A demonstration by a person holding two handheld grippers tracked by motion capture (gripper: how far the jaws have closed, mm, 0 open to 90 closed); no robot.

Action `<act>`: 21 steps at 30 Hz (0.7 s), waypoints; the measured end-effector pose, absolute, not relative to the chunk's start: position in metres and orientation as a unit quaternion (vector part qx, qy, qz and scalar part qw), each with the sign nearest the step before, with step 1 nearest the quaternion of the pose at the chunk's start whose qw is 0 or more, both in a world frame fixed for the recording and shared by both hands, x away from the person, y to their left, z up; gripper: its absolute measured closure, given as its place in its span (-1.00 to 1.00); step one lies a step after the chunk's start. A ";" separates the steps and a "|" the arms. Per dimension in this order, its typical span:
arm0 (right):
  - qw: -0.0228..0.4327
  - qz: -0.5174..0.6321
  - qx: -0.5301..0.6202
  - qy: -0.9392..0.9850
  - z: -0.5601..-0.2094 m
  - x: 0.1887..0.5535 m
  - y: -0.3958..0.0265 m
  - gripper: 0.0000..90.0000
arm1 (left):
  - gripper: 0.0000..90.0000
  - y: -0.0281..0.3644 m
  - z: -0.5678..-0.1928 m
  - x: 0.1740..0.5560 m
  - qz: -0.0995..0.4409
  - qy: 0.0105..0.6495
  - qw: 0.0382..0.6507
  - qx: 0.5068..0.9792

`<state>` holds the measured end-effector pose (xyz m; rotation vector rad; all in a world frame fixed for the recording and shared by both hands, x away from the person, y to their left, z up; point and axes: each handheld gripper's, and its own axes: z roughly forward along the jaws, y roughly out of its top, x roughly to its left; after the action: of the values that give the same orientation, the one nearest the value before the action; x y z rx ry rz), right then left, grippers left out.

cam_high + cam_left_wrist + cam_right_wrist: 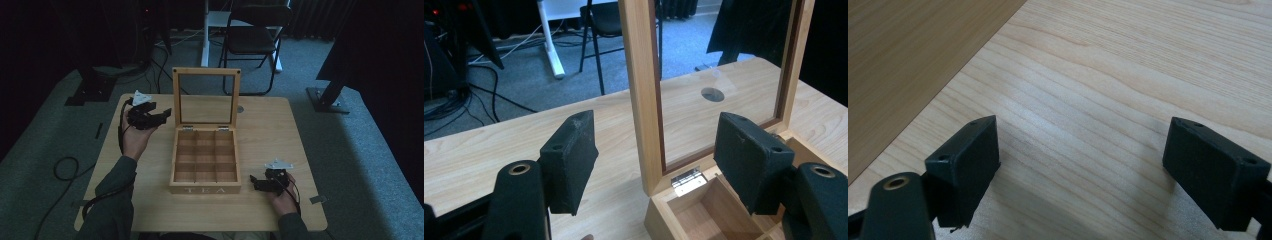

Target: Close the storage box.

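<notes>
A wooden box marked TEA [205,189] stands mid-table with its glass-paned lid [206,71] upright. Its compartments look bare. My left gripper [162,115] hovers at the lid's left edge, held in a raised hand. In the left gripper view the lid's left frame [641,90] rises between the wide-apart pads [571,160], and neither pad presses on it. The box's rear corner [664,212] and a hinge [686,180] sit just below. My right gripper [254,183] rests low on the table right of the box's front. It [1083,170] stands open over bare wood, with the box's side [908,60] to its left.
The light wooden table [270,130] has a small round cable hole [240,108] behind the lid. A black folding chair [255,35] and stand feet sit on the grey floor beyond. A cable [65,167] loops on the floor at left.
</notes>
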<state>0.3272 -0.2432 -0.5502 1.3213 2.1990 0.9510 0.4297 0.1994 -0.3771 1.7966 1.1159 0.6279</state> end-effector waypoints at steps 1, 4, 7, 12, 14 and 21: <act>0.202 0.340 0.473 0.787 -0.550 0.327 -0.243 -0.68 | -0.25 0.199 -0.377 0.431 0.255 0.452 0.450 0.727; 0.201 0.340 0.473 0.787 -0.550 0.327 -0.243 -0.68 | -0.24 0.198 -0.375 0.435 0.260 0.452 0.449 0.725; 0.202 0.340 0.473 0.787 -0.550 0.327 -0.243 -0.68 | -0.23 0.198 -0.375 0.439 0.264 0.455 0.450 0.721; 0.201 0.340 0.473 0.787 -0.550 0.327 -0.243 -0.68 | -0.23 0.195 -0.375 0.446 0.267 0.455 0.446 0.723; 0.201 0.341 0.473 0.787 -0.550 0.327 -0.243 -0.68 | -0.23 0.194 -0.375 0.447 0.268 0.455 0.446 0.723; 0.202 0.340 0.473 0.787 -0.550 0.327 -0.243 -0.68 | -0.24 0.188 -0.375 0.457 0.252 0.455 0.449 0.727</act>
<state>0.3272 -0.2433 -0.5502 1.3205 2.1992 0.9506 0.4571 0.1884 -0.3747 1.7984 1.1256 0.6236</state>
